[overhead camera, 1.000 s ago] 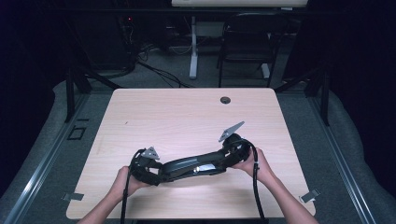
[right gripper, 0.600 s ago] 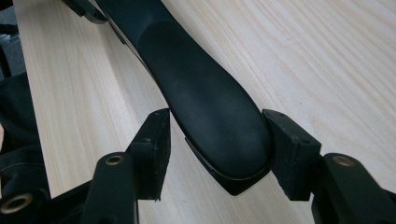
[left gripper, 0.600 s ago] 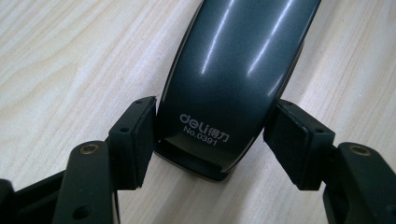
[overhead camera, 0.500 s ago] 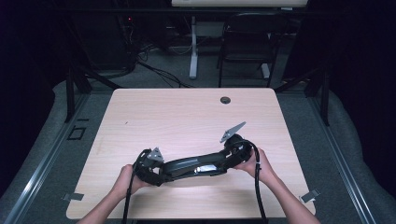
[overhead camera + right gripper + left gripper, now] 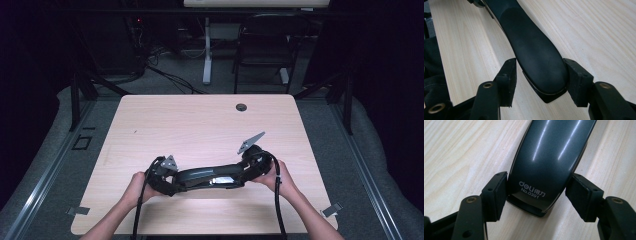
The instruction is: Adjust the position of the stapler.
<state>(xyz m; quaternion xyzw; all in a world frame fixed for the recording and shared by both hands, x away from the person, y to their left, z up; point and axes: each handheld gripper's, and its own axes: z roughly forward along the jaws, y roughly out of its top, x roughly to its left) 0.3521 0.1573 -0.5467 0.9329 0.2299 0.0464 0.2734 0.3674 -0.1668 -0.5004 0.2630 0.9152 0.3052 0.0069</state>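
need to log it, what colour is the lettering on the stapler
White, on the dark grey stapler; clearest in the left gripper view.

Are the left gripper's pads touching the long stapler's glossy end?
Touching. In the left gripper view both pads of the left gripper sit flush against the sides of the stapler, by its printed label, with no gap showing.

You work at a pale wooden table (image 5: 200,125) with a round dark grommet (image 5: 241,107) near its far edge. Beyond the table, a dark folding chair (image 5: 262,47) stands beside a white post (image 5: 206,55), with cables (image 5: 165,75) trailing over grey carpet (image 5: 325,130). Darkness surrounds the table's sides.
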